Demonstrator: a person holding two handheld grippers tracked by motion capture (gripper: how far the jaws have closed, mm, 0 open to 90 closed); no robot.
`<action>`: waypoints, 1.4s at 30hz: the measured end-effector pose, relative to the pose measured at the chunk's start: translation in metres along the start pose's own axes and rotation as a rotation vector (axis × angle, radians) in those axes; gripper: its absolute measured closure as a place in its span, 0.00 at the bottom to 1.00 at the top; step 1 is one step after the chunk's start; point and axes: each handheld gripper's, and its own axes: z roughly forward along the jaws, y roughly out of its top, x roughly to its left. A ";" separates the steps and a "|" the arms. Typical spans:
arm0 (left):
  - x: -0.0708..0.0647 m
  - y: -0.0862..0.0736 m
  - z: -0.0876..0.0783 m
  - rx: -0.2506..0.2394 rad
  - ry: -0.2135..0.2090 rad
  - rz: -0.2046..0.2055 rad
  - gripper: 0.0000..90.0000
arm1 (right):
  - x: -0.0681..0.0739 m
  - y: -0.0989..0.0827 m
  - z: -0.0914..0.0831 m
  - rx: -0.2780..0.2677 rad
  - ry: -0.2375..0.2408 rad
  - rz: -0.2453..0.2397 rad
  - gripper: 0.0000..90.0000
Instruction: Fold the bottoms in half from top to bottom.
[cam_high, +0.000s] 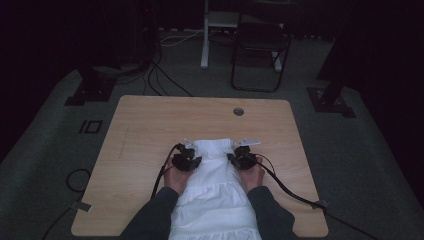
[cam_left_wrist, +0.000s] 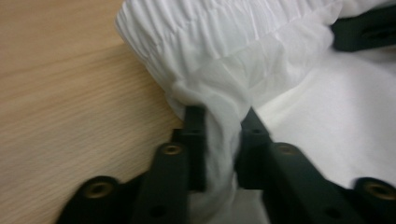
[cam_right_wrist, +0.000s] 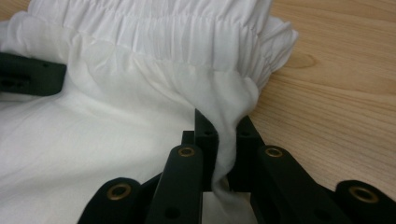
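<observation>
Pinching a fold of the white garment (cam_high: 215, 185) just below its gathered waistband (cam_right_wrist: 159, 32), your left gripper (cam_left_wrist: 219, 135) and right gripper (cam_right_wrist: 226, 140) each clamp cloth at opposite side edges. It lies flat on the wooden table (cam_high: 150, 130), its lower end nearest you. Lift both together and evenly, keeping the band taut so neither fold slips.

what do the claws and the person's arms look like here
Both the left claw and the right claw are black, with flat jaw links fastened by brass-coloured rivets and a small pale plate on top. A black cable trails from each toward the table edge. The person wears dark grey long sleeves.
</observation>
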 end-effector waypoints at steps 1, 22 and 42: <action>0.003 0.002 0.000 -0.008 -0.016 0.000 0.91 | -0.002 0.001 0.000 0.007 0.014 0.004 0.95; 0.000 0.134 -0.082 -0.294 0.053 0.196 0.92 | -0.022 0.124 -0.090 -0.281 -0.030 -0.078 0.94; -0.069 -0.042 -0.127 -0.182 -0.170 0.312 0.89 | 0.034 -0.038 -0.145 -0.156 0.161 -0.198 0.94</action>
